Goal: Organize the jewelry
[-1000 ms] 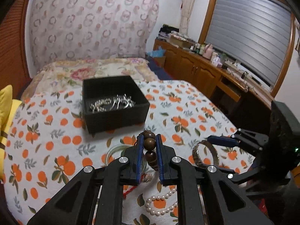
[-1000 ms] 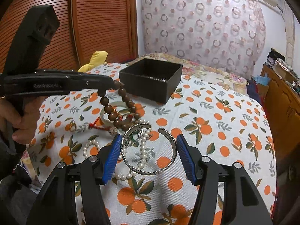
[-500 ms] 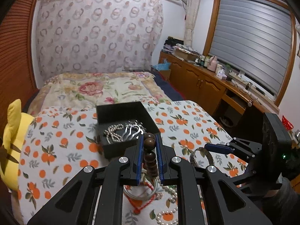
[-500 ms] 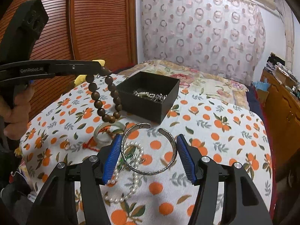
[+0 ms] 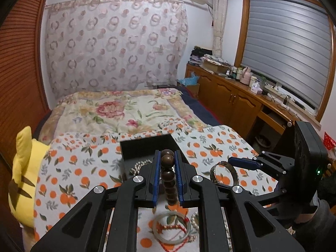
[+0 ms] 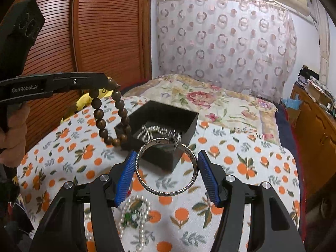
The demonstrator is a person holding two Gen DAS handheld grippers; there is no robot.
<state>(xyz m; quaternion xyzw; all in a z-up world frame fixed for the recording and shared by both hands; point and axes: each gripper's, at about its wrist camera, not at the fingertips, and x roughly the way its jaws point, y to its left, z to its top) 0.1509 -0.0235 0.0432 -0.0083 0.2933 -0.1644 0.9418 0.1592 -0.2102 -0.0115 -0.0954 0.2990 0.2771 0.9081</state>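
A bed [image 5: 69, 163] under an orange-print cover [image 6: 241, 168] fills most of both views, with a floral quilt [image 5: 117, 109] farther back and a yellow plush toy [image 5: 23, 172] at its left edge. On the cover sits an open black box [image 6: 168, 121] with silver chains [image 6: 159, 133] lying inside it. The left gripper [image 5: 167, 176] is clamped on a brown wooden bead bracelet [image 6: 111, 117], which hangs in a loop from its tips, in the air just beside the near left corner of the box. The right gripper [image 6: 166, 172] holds a silver cuff bangle [image 6: 167, 168] between its blue pads, raised over the cover in front of the box. Below the left gripper a pale jade bangle [image 5: 171, 230] lies on the cover with a red cord [image 5: 172, 226] across it, and a string of white pearls [image 6: 134, 216] lies close by.
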